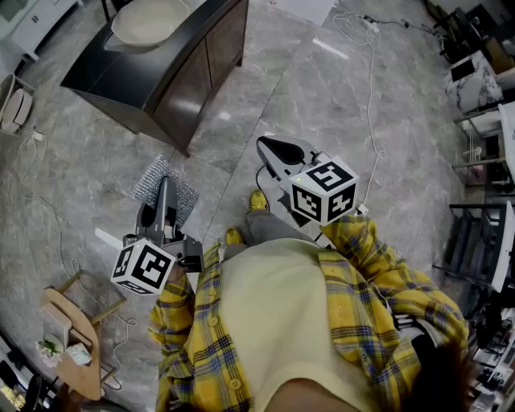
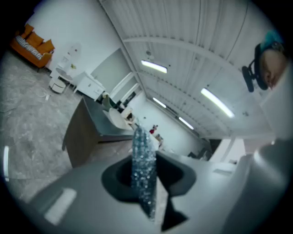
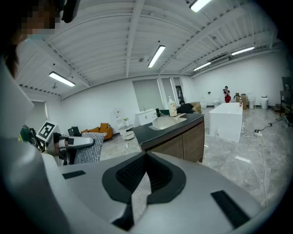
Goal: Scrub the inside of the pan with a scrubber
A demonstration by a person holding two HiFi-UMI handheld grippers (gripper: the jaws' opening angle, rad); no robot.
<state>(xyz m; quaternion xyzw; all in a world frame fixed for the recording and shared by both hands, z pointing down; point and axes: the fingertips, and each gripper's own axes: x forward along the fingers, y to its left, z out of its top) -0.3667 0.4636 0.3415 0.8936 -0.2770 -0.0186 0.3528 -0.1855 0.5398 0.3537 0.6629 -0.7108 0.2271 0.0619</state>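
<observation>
Pan [image 1: 150,20] on counter [image 1: 90,71] ahead

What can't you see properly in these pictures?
- Inside of the pan: in the head view the top edge cuts part off; in the right gripper view its rim hides it.
- The scrubber: left gripper view, blurred and edge-on.
- The bottle behind the pan: right gripper view, label too small.

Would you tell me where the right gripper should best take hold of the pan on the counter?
Probably its handle, which juts sideways past the rim of the pan; come in from that side, jaws across it. The bowl itself is wide and rounded.
</observation>
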